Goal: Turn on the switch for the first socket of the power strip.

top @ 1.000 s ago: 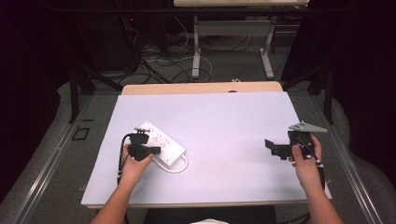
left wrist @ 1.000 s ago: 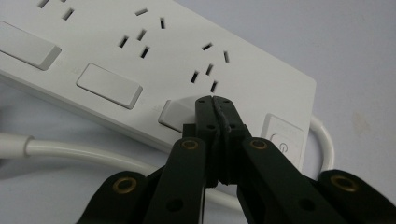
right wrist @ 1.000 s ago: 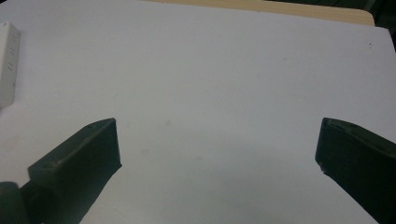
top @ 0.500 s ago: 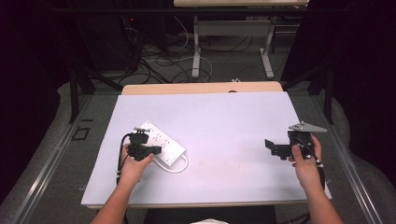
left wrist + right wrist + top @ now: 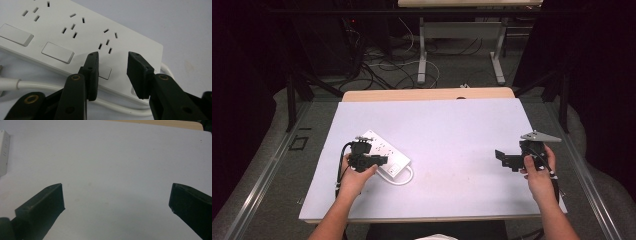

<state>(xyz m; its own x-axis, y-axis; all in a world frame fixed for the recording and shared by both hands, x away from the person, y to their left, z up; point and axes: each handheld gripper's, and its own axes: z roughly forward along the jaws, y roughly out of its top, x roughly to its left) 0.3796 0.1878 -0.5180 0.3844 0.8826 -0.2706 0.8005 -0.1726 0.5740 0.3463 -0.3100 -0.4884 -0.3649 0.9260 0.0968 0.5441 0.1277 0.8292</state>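
1. White power strip (image 5: 384, 154) lies left on the table mat (image 5: 452, 130), its cable (image 5: 404, 178) looped beside, long axis diagonal (near end rightward).
2. Left gripper (image 5: 112, 72), jaws just opening, hovers over it; nothing clamped.
3. Right gripper (image 5: 504, 159) stands wide apart, well away.

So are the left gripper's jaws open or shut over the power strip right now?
Open. The left gripper has a clear gap between its pads, which have just been opening above the power strip, clamping nothing.

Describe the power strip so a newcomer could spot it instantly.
On the pale rectangular table top, look at its left half, just beyond the left gripper. The flat white plastic power strip lies there at a slant, with socket holes, rectangular switches and a looping white cord.
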